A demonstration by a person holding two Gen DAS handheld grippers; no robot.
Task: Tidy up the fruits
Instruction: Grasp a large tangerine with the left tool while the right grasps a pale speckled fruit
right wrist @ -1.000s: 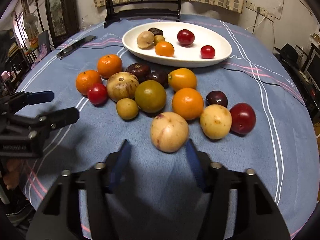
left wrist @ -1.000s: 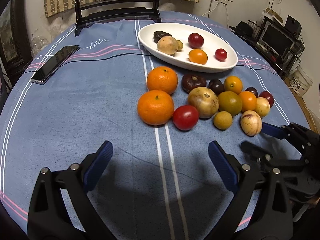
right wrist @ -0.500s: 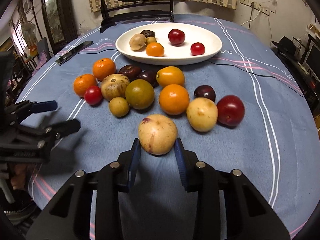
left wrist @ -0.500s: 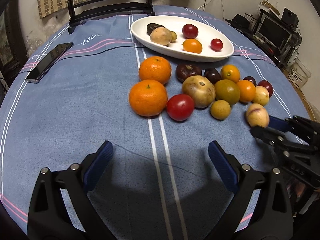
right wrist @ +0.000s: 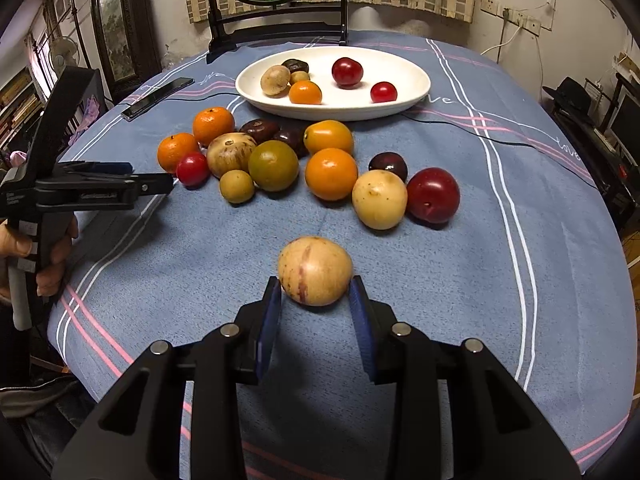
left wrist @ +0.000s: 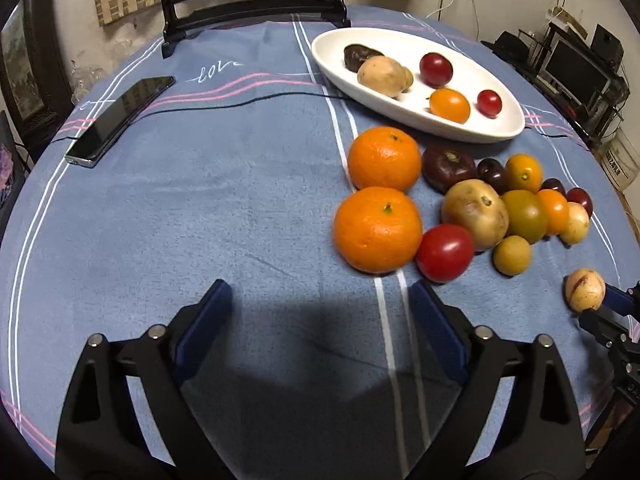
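The right gripper [right wrist: 315,300] has closed on the pale yellow, red-streaked fruit [right wrist: 315,271] and drawn it out of the cluster toward the bottom of the frame. The left gripper [left wrist: 316,312], its jaws closing on nothing, has moved nearer the oranges [left wrist: 378,230].

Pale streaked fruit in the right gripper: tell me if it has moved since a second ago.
Yes. The pale streaked fruit has come away from the fruit pile toward the camera, farther from the white plate, clamped in the right gripper.
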